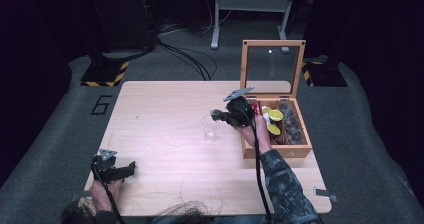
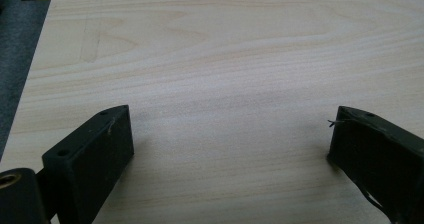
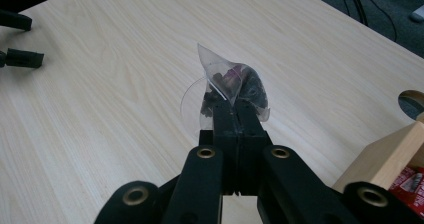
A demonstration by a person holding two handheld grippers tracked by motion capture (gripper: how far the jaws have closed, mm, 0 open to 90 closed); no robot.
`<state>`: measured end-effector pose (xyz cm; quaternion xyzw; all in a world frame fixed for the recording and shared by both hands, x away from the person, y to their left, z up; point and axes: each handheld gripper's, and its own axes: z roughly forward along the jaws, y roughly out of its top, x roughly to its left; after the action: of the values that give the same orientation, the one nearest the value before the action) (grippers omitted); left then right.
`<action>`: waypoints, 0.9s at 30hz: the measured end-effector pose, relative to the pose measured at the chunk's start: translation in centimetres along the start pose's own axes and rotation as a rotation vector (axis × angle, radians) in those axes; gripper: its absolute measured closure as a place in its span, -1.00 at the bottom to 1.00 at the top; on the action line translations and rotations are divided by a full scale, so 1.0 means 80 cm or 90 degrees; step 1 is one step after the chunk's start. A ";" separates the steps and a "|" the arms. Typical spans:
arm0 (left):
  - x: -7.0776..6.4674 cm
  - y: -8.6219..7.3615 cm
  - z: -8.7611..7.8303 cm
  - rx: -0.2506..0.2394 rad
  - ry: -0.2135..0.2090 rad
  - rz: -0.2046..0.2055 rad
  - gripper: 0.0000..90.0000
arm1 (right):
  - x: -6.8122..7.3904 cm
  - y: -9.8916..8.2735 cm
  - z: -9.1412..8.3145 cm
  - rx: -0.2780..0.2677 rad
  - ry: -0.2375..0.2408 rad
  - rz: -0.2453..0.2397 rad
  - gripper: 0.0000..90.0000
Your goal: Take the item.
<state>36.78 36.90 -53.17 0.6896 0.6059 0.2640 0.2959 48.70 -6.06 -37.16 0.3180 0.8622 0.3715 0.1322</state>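
My right gripper (image 1: 216, 115) (image 3: 235, 104) is shut on a clear pyramid tea bag (image 3: 234, 80) with dark leaves inside. It holds the bag just over a clear glass cup (image 1: 210, 126) standing mid-table; part of the cup's rim (image 3: 189, 96) shows behind the bag. To its right lies an open wooden box (image 1: 276, 152) with its glass lid (image 1: 272, 66) upright, holding yellow pods (image 1: 275, 115), dark sachets and red packets. My left gripper (image 1: 131, 168) (image 2: 230, 134) rests open near the front left edge of the table, with bare wood between its jaws.
The light wooden table (image 1: 160, 109) stands on grey floor. Cables (image 1: 190, 59), a metal frame leg (image 1: 216, 34) and yellow-black striped bases (image 1: 106, 74) are beyond the far edge. The person's hair (image 1: 185, 215) shows at the near edge.
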 end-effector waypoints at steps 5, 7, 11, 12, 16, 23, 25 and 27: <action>0.000 0.000 0.000 -0.003 0.002 -0.001 -0.92 | 0.004 0.005 0.012 0.017 0.005 -0.005 1.00; 0.000 0.000 0.000 -0.003 0.002 0.000 -0.92 | 0.006 0.006 0.019 0.025 0.008 -0.006 1.00; -0.001 -0.001 0.000 -0.002 0.001 -0.001 -0.90 | 0.010 0.008 0.033 0.040 0.011 -0.014 1.00; -0.001 -0.001 0.000 -0.002 0.001 -0.001 -0.90 | 0.010 0.009 0.036 0.047 0.014 -0.016 1.00; -0.001 -0.001 0.000 -0.002 0.001 -0.001 -0.90 | 0.010 0.009 0.049 0.068 0.012 -0.020 1.00; -0.001 -0.001 0.000 -0.002 0.001 -0.001 -0.90 | 0.011 0.010 0.059 0.080 0.009 -0.014 0.96; -0.001 -0.001 0.000 -0.002 0.001 -0.001 -0.90 | 0.012 0.011 0.060 0.081 0.005 -0.012 0.78; -0.001 -0.001 0.000 -0.002 0.001 -0.001 -0.90 | 0.014 0.011 0.059 0.081 0.005 -0.008 0.59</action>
<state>36.72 36.84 -53.19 0.6882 0.6065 0.2654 0.2969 50.43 -2.29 -39.77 0.3190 0.8865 0.3164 0.1105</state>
